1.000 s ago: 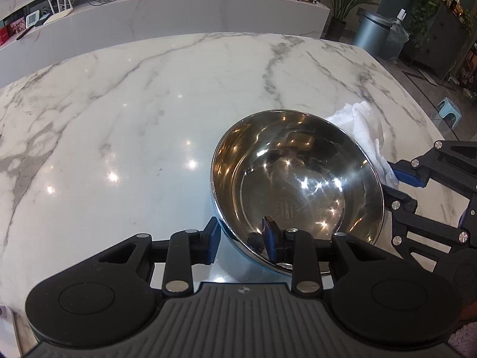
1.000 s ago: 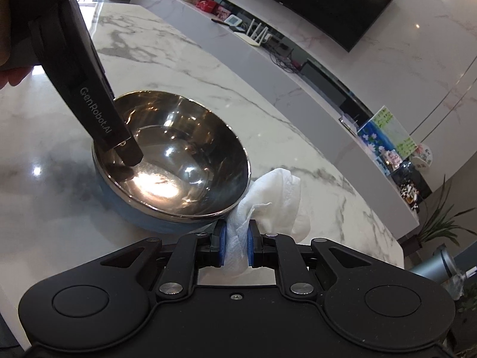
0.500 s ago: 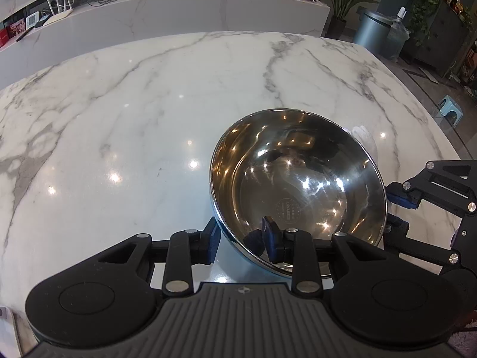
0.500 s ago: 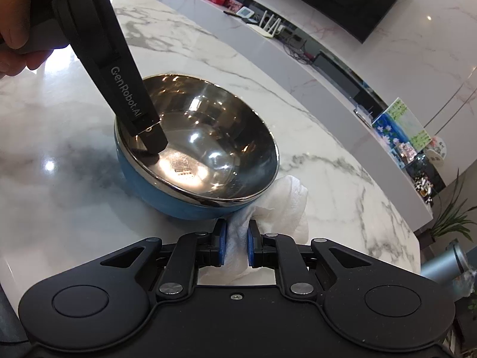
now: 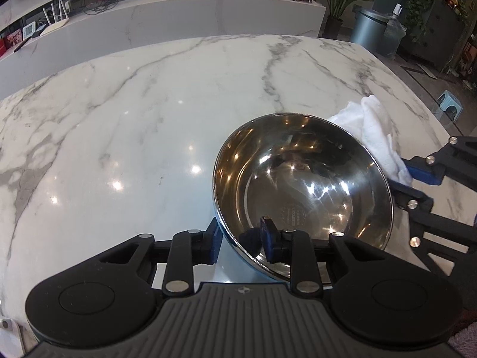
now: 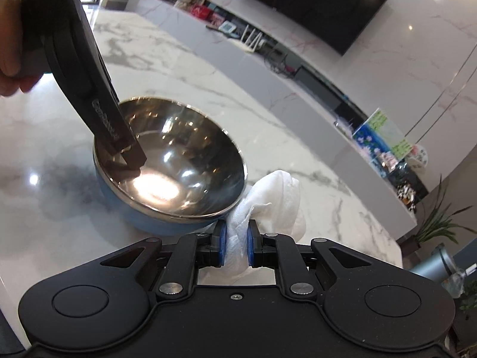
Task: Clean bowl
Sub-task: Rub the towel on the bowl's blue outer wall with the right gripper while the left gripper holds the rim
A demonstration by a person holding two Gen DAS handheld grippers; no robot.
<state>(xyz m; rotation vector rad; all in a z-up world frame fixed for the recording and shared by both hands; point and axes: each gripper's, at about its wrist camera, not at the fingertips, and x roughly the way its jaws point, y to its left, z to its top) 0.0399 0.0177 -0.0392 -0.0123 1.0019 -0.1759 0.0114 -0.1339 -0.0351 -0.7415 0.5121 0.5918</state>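
Two claws, one bowl, one cloth, on a white marble worktop point(image 5: 149, 125) with grey veins. Item 1: bowl point(image 5: 301, 191), polished steel inside, blue outside, standing upright on the worktop towards its near right part in the left wrist view; position unchanged from the earlier frames. Item 2: left claw point(image 5: 240, 238), set astride the bowl's near rim, one blue pad outside the wall and the other inside; its jaws have just been closing a little, with the rim between them, and whether the pads now press on the wall cannot be told. In the right wrist view the same claw point(image 6: 125, 156) reaches down over the bowl's left rim, a hand point(image 6: 10, 38) holding its body at the upper left. Item 3: cloth point(image 6: 268, 203), white, crumpled, lying on the worktop just beside the bowl's far right side. Item 4: right claw point(image 6: 236, 246), closed tight on a fold of the cloth, both blue pads pressing the fabric. Change noted: half a second ago the cloth sat low behind the bowl and hardly showed in the left wrist view; now it point(image 5: 375, 131) stands up clearly past the rim, with the right claw point(image 5: 417, 176) further back along the bowl's right side, as it was a second ago.
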